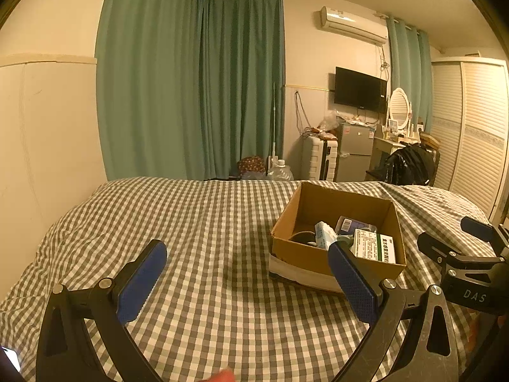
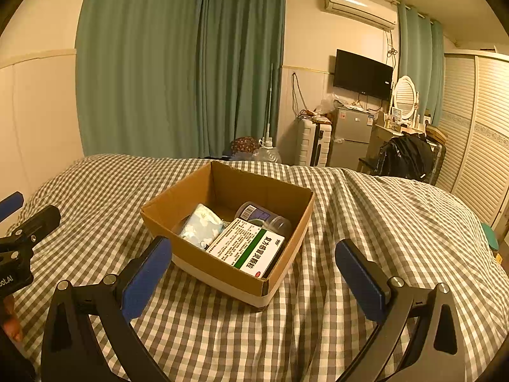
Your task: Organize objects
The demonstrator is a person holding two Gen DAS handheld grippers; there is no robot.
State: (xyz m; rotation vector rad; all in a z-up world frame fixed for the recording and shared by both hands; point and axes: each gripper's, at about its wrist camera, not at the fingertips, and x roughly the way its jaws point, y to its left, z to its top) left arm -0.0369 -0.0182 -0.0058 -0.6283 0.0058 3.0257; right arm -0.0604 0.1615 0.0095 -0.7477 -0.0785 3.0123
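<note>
Both tools hover over the checked bed point(image 2: 366, 210), fingers spread wide and holding nothing: the left tool point(image 1: 246, 281) is over bare cover beside the cardboard box point(image 2: 222, 264), the right tool point(image 2: 253, 275) faces the box's near corner. The box serves as the collecting place, so its open top points up. Inside lie three clear items: one medicine carton point(image 2: 251, 248), one patterned tissue pack point(image 2: 202, 226) and one capped jar point(image 2: 264, 216); a dark object shows in the left wrist view, unidentifiable.
</note>
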